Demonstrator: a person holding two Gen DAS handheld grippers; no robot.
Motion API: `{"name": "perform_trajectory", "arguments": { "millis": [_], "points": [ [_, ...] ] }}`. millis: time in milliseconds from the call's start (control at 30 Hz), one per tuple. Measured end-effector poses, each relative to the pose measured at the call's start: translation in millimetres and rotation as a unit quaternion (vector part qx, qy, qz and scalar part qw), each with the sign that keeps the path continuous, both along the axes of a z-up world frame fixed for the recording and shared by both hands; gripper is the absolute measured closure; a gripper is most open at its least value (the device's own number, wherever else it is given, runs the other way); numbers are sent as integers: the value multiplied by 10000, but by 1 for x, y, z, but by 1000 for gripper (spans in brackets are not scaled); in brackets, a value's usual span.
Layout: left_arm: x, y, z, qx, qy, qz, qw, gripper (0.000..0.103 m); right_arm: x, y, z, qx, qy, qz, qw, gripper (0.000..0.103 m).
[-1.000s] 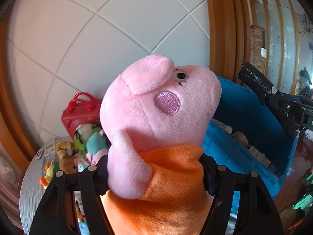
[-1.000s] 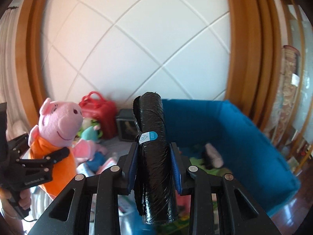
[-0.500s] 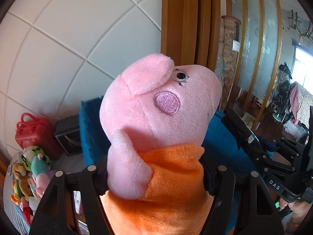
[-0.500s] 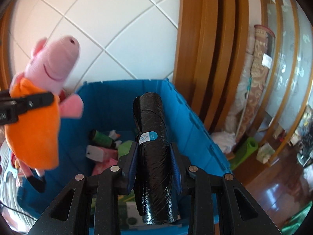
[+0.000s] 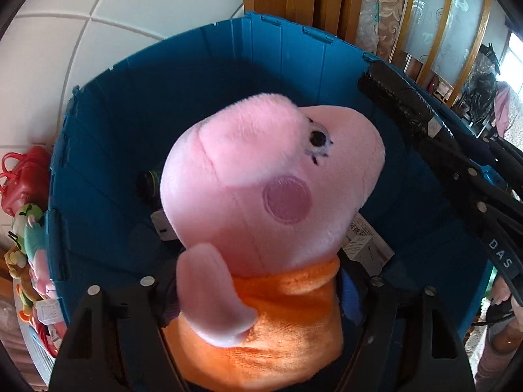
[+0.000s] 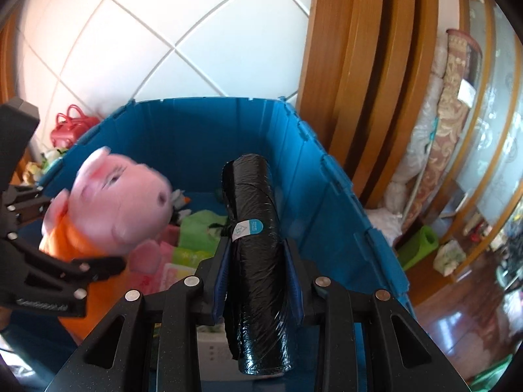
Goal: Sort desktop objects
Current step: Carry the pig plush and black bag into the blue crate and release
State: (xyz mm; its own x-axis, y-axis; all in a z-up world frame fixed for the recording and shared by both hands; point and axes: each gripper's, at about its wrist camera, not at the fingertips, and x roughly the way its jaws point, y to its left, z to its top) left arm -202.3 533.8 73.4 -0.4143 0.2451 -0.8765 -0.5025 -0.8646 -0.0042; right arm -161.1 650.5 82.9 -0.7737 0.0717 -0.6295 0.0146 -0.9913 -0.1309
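Observation:
A pink pig plush (image 5: 271,196) in an orange dress sits between the fingers of my left gripper (image 5: 258,294), whose jaws are opening. The blue face of the right pad (image 5: 351,294) shows beside the dress, so the grip is loose. The plush hangs tilted over the inside of a blue storage bin (image 5: 228,65). In the right wrist view the plush (image 6: 117,202) is blurred above the bin (image 6: 196,130), by the left gripper (image 6: 62,228). My right gripper (image 6: 258,261) is shut on a black roll of bags (image 6: 258,228) over the bin's near side.
The bin holds white boxes (image 5: 366,245) and green and pink packets (image 6: 196,228). A red bag (image 5: 23,176) and small plush toys (image 5: 29,228) lie left of the bin. A wooden frame (image 6: 359,81) stands right of it, with a green roll (image 6: 421,245) on the floor.
Both grippers swung right and down from the toy pile to above the blue bin. The plush has tipped and slid lower between the left fingers. The black roll has not shifted in the right grip.

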Motion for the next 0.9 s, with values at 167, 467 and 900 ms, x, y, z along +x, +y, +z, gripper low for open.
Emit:
{"name": "perform_trajectory", "arguments": {
  "millis": [167, 467, 900],
  "points": [
    [7, -17, -11, -147, -317, 87, 9994, 27, -9, 5, -4, -71, 14, 47, 10000, 72],
    [7, -15, -13, -261, -324, 117, 9991, 27, -14, 8, -7, -10, -116, -4, 9999, 71],
    [28, -19, 29, -142, 1162, 136, 9930, 18, -8, 18, 1, -538, -56, 56, 9985, 4]
  ]
}}
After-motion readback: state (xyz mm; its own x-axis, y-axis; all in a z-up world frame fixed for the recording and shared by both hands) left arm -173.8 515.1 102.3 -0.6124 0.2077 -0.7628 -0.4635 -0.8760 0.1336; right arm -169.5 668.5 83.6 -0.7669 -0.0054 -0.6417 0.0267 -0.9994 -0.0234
